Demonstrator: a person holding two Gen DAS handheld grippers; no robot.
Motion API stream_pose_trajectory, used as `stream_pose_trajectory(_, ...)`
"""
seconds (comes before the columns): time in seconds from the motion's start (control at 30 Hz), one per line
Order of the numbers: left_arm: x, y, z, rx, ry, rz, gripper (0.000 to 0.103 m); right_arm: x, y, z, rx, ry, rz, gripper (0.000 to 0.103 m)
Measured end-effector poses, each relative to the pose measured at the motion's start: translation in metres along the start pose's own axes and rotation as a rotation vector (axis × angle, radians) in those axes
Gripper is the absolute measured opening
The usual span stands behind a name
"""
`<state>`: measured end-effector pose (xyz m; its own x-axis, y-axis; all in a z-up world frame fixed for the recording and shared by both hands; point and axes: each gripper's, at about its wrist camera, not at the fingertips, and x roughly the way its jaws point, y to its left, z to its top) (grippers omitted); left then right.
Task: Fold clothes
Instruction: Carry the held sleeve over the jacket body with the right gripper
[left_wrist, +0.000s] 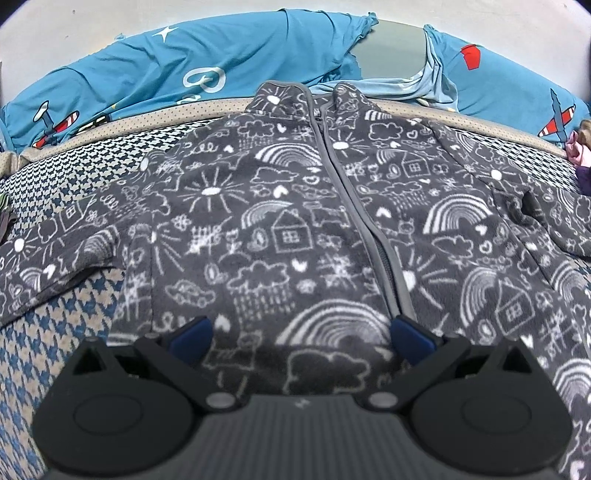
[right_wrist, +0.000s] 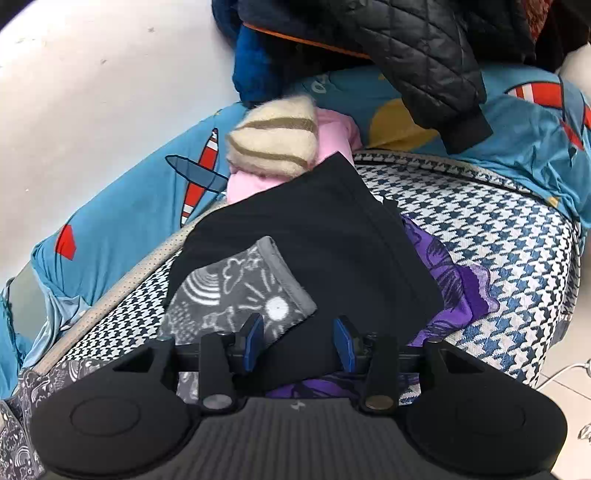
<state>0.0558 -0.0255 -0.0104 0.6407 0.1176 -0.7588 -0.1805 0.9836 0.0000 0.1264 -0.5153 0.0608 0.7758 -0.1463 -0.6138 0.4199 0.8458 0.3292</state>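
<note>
A grey fleece jacket (left_wrist: 295, 229) with white doodles lies zipped and face up on the houndstooth cushion (left_wrist: 66, 332), sleeves spread to both sides. My left gripper (left_wrist: 301, 332) hovers over its lower hem, open wide, with nothing between its blue pads (left_wrist: 192, 334). In the right wrist view, the jacket's sleeve cuff (right_wrist: 240, 291) rests on a black garment (right_wrist: 314, 229). My right gripper (right_wrist: 299, 341) stands half open just in front of the cuff. Its left pad (right_wrist: 255, 339) is at the cuff's edge and the pads do not press on anything.
A cream striped knit (right_wrist: 273, 136), a pink garment (right_wrist: 332, 129) and a purple garment (right_wrist: 454, 288) lie beside the black one. A black quilted jacket (right_wrist: 424, 55) hangs above. A blue aeroplane-print sheet (left_wrist: 166, 74) lines the back against the white wall (right_wrist: 92, 74).
</note>
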Motion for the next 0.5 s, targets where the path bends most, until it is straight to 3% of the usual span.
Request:
stream_pose_trajectory(0.23,0.001,-0.001,0.000,0.000,-0.006,0.004,0.103,0.013,-0.011,0.003,0.086,0.014,0.022,0.047)
stream_pose_trajectory(0.5,0.002,-0.003,0.000,-0.006,-0.011,0.012,0.103,0.019,-0.004,0.002,0.081,0.012,0.048,0.053)
